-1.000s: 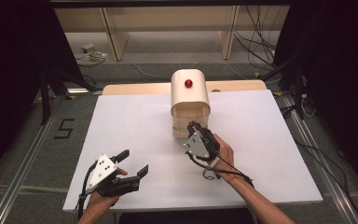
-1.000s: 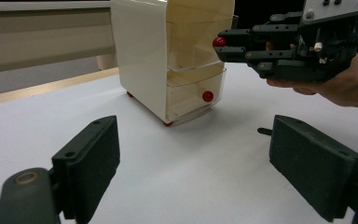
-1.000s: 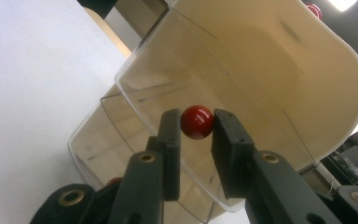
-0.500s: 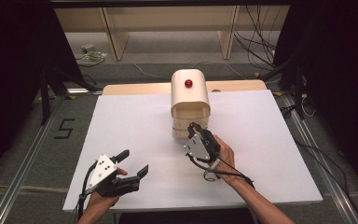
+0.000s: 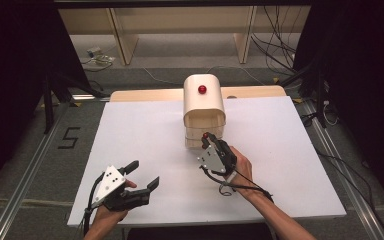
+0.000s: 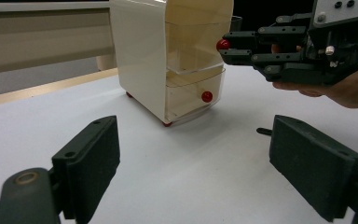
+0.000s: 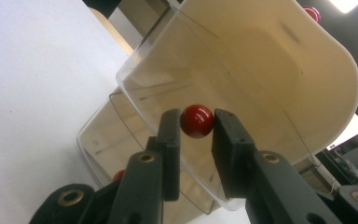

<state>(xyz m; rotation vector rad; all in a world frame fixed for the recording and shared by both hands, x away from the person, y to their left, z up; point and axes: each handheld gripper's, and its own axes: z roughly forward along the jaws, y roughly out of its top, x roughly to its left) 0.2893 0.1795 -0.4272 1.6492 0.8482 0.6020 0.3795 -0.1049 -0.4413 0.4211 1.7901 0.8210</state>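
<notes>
One readable mark: a black numeral "5" (image 5: 69, 138), on the grey floor (image 5: 40, 150) left of the white table (image 5: 145, 130). Nothing else legible on any surface.

Drawer cabinet (image 5: 204, 111) stands on the table (image 5: 130, 130), far-centre.

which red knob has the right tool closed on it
The upper drawer's knob, pinched by the right tool; the lower drawer's knob and the top knob are untouched.

One cabinet (image 5: 204, 107), two clear drawers (image 6: 195, 60), three red knobs (image 7: 196, 121), one between the fingers (image 7: 170, 140).
</notes>
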